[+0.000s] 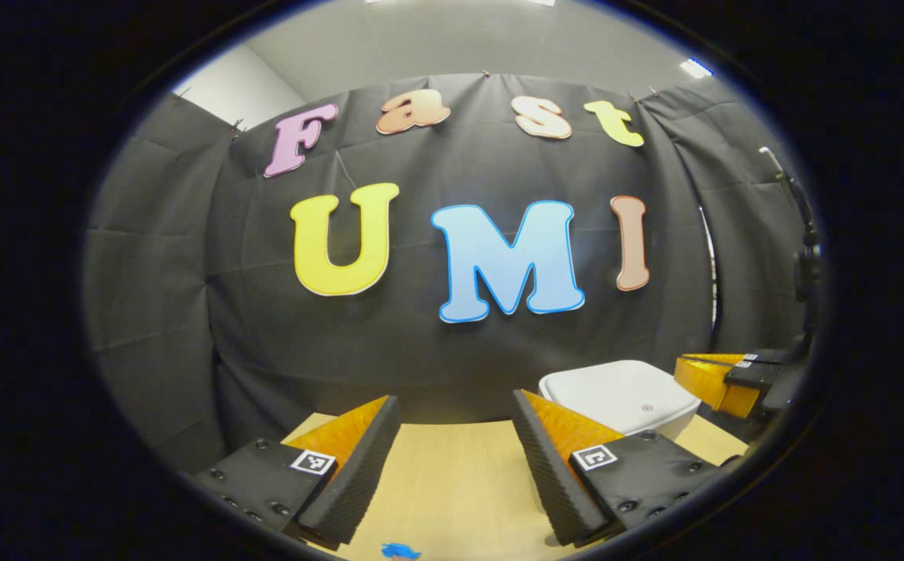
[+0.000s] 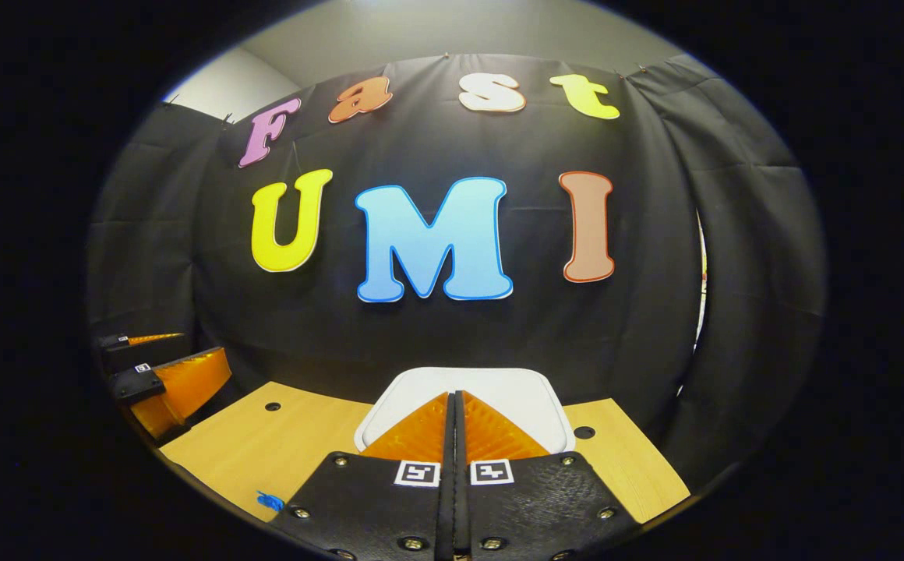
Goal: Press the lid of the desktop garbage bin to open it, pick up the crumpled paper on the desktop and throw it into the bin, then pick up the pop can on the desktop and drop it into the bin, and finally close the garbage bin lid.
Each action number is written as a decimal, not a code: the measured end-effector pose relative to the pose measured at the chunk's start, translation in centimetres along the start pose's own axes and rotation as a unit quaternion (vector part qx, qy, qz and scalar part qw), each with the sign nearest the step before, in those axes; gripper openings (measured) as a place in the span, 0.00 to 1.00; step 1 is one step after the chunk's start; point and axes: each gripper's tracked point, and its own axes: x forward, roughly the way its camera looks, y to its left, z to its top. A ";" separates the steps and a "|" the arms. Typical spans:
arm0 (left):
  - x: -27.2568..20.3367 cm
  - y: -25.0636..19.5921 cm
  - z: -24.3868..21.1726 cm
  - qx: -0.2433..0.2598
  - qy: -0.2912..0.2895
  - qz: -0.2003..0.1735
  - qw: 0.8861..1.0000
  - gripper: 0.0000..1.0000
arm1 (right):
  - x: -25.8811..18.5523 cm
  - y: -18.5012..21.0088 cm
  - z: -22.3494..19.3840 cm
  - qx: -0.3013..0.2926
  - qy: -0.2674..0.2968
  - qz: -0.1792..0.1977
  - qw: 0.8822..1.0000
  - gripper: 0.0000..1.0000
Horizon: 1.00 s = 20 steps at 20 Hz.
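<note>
The white desktop bin's lid (image 2: 514, 401) lies flat and closed at the table's far edge, against the black cloth. My right gripper (image 2: 454, 396) is shut with nothing between its fingers, and its tips point at the middle of the lid from the near side. I cannot tell whether they touch it. In the left gripper view the same lid (image 1: 616, 393) sits to the right, with the right gripper (image 1: 690, 374) just beyond it. My left gripper (image 1: 456, 401) is open and empty over bare table to the left of the bin, and it appears again (image 2: 204, 345) at the far left of the right gripper view.
The wooden table (image 1: 452, 483) ends at the black cloth wall just behind the bin. It has small round holes (image 2: 273, 406) on both sides of the bin. A small blue mark (image 2: 269, 499) lies near the table's front edge.
</note>
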 end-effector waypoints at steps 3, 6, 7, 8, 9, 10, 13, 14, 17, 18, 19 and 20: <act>0.3 0.2 -0.2 0.002 0.001 0.001 1.000 0.92 | 1.4 -0.1 -2.3 -0.005 0.031 0.003 0.999 0.00; 0.7 0.5 -0.6 0.003 0.007 0.006 1.000 0.94 | 2.2 0.1 -4.1 -0.006 0.055 0.006 0.998 0.00; 0.9 0.7 -0.7 0.003 0.010 0.007 1.000 0.95 | 2.5 -0.1 -4.5 -0.006 0.061 0.005 0.998 0.00; 1.0 0.7 -0.9 0.002 0.011 0.008 1.000 0.96 | 2.6 -0.2 -5.1 -0.004 0.070 0.003 0.998 0.00; 1.1 0.8 -0.9 0.001 0.013 0.010 1.000 0.96 | 2.6 -0.2 -5.4 0.005 0.067 0.002 0.998 0.00; 1.3 0.8 -1.2 -0.001 0.016 0.011 1.000 0.96 | 2.7 -0.1 -5.3 0.013 0.070 0.003 0.997 0.00; 1.3 0.7 -1.5 -0.005 0.019 0.009 1.000 0.94 | 2.8 -0.1 -5.8 0.019 0.074 0.002 0.997 0.00; 1.4 0.7 -1.5 -0.006 0.019 0.009 1.000 0.96 | 2.8 -0.1 -5.8 0.024 0.074 0.001 0.997 0.00; 1.2 0.7 -1.5 -0.010 0.019 0.009 1.000 0.96 | 2.9 0.0 -6.0 0.022 0.077 0.001 0.997 0.01; 1.1 0.8 -1.5 -0.011 0.019 0.010 1.000 0.94 | 3.0 0.0 -5.7 0.020 0.075 0.000 0.997 0.01; 1.1 0.8 -1.4 -0.010 0.019 0.011 1.000 0.94 | 2.9 0.0 -5.6 0.021 0.073 0.001 0.997 0.01; 1.1 0.9 -1.3 -0.008 0.018 0.011 1.000 0.96 | 2.8 -0.1 -4.9 0.022 0.064 0.002 0.998 0.01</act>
